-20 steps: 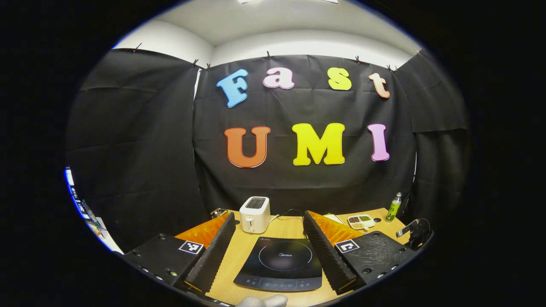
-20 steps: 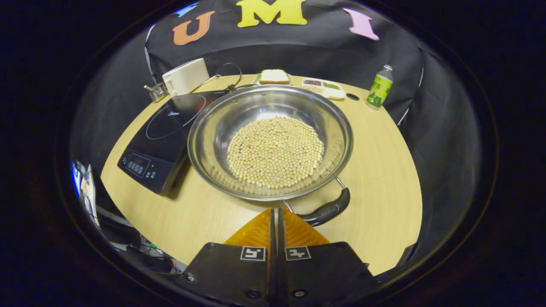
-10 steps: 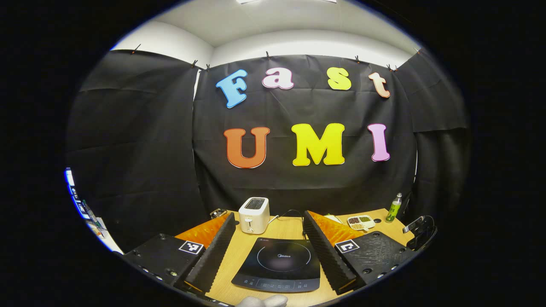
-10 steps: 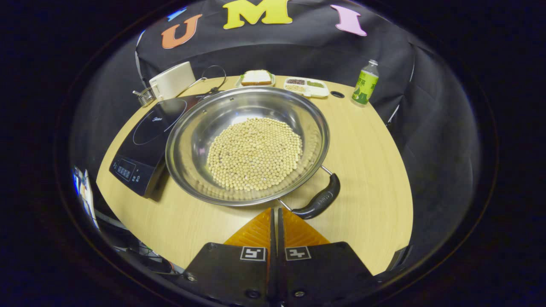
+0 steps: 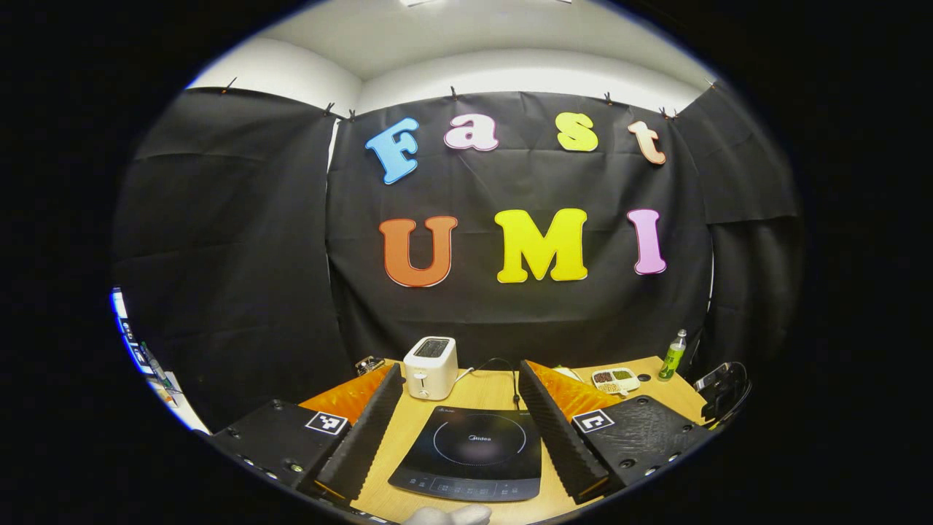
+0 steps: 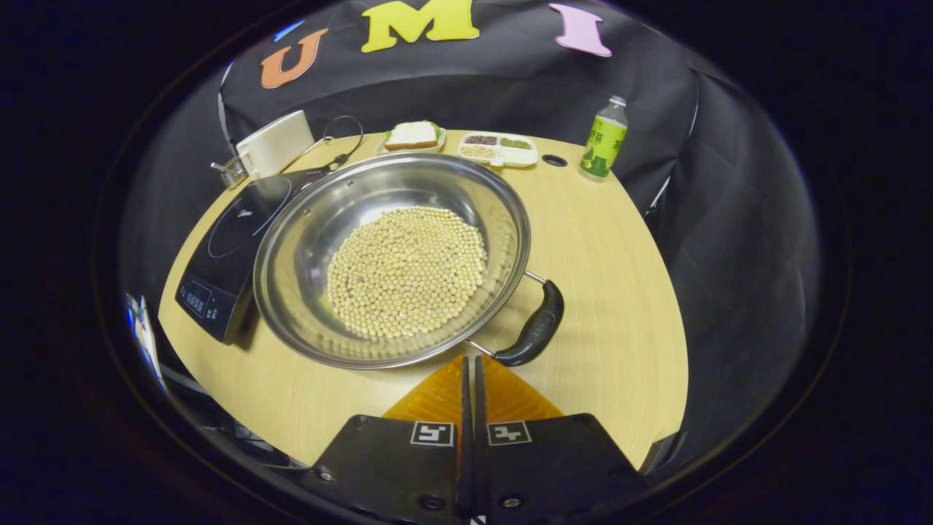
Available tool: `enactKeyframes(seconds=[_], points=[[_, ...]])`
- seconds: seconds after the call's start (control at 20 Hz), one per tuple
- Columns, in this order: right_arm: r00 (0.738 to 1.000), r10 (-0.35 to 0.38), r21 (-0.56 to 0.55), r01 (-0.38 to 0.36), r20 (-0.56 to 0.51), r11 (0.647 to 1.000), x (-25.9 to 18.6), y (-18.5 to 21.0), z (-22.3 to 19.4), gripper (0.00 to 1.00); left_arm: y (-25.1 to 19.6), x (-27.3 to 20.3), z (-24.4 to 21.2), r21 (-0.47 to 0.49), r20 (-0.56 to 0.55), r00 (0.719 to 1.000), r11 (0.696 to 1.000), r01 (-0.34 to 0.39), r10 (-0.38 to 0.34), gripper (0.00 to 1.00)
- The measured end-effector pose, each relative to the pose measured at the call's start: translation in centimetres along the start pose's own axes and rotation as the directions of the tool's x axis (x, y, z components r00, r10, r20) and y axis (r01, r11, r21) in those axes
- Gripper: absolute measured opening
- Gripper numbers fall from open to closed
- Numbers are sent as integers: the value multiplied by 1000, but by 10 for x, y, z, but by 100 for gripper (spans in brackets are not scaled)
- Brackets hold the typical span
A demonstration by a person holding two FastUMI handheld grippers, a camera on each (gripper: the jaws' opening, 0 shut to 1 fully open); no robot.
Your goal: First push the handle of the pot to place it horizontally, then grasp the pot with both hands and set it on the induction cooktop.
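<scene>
right gripper view is showing the pot (image 6: pixel 393 255), full of pale beans (image 6: pixel 407 271), sitting further to the left of the right gripper (image 6: pixel 471 364) than it did a second ago, and its black handle (image 6: pixel 534 327) now lies ahead and a little to the right of the fingertips instead of nearly against them. the handle is also looking swung round, pointing more to the gripper's right. that suggests the pushing step is under way or just finishing, though i cannot tell whether the fingers are touching the handle at this moment. the right gripper's fingers are pressed together, with nothing between them, tilted down over the table (image 6: pixel 619 292).

the induction cooktop (image 6: pixel 219 255) is lying beyond the pot's left side, with the pot's rim just beside or overlapping its edge, so the lift is not yet done.

left gripper view is showing the left gripper (image 5: pixel 459 430) held level and low, fingers spread wide, with the cooktop straight ahead between them; over the last second it has been drifting slightly, waiting to take its side of the pot.
</scene>
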State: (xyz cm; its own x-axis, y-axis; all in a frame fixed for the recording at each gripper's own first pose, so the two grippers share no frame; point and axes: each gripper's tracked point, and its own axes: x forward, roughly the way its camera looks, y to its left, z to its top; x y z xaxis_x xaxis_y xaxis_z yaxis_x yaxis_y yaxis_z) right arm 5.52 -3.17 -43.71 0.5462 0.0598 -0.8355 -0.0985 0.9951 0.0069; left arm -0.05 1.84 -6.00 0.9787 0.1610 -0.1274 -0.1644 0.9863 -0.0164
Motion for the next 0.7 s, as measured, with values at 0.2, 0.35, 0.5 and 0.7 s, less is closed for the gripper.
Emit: enactKeyframes(seconds=[0.2, 0.35, 0.5, 0.7], points=[[1000, -8, -44, 8, -7, 999, 5, -13, 6, 4, -3, 2, -2, 2, -7, 1000, 1000, -14, 14, 96], [1000, -9, -93, 7, -14, 996, 12, -24, 14, 4, -4, 3, -3, 1, -12, 1000, 1000, -26, 26, 96], [1000, 3, -141, -7, -24, 990, 19, -29, 19, 4, -5, 5, -6, 3, -19, 999, 999, -40, 40, 96], [1000, -6, -195, 1, -24, 981, 29, -41, 31, 0, -4, 6, -9, 11, -29, 998, 998, -63, 63, 96]])
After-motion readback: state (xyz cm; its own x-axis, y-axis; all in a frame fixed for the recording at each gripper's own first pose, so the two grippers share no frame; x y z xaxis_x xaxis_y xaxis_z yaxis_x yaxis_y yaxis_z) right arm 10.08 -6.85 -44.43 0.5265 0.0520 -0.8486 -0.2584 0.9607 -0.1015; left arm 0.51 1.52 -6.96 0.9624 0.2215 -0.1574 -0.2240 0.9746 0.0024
